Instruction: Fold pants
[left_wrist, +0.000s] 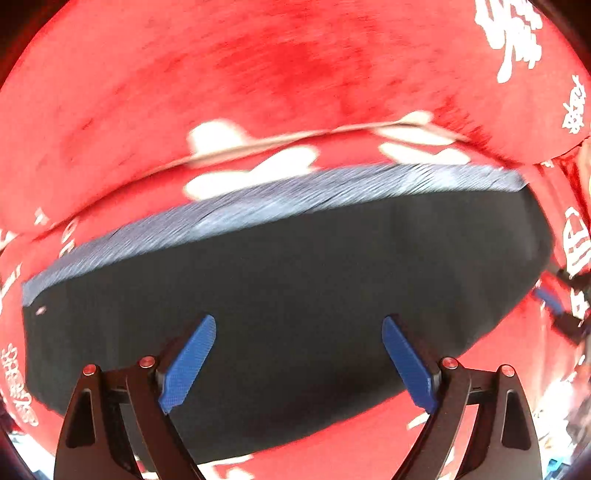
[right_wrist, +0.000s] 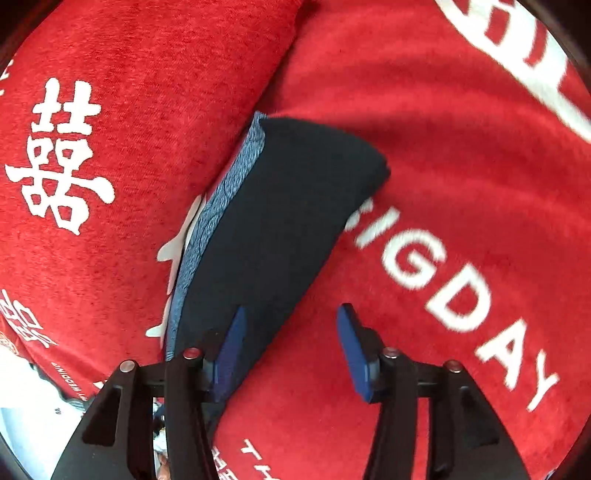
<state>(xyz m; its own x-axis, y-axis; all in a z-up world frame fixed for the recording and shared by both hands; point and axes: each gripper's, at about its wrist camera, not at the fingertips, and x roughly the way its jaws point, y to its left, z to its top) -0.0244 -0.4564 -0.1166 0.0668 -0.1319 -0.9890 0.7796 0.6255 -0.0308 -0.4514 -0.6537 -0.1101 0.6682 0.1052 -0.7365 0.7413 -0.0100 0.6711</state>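
Note:
The pants (left_wrist: 288, 280) are a dark navy, folded flat bundle with a heathered blue band (left_wrist: 258, 199) along the far edge, lying on red cloth. In the right wrist view the pants (right_wrist: 280, 206) run as a narrow folded stack from the lower left up to the centre, blue band (right_wrist: 221, 206) on their left side. My left gripper (left_wrist: 299, 325) is open, both blue fingers spread over the dark fabric, holding nothing. My right gripper (right_wrist: 291, 314) is open at the near end of the pants; its left finger (right_wrist: 232, 347) is over the fabric, its right finger (right_wrist: 354, 350) over the red cloth.
A red cloth (left_wrist: 258, 74) with white characters and lettering covers the surface; in the right wrist view it (right_wrist: 461, 184) reads "BIGDAY". A raised red fold (right_wrist: 147, 92) lies left of the pants. The other gripper's blue finger (left_wrist: 550, 299) shows at the right edge.

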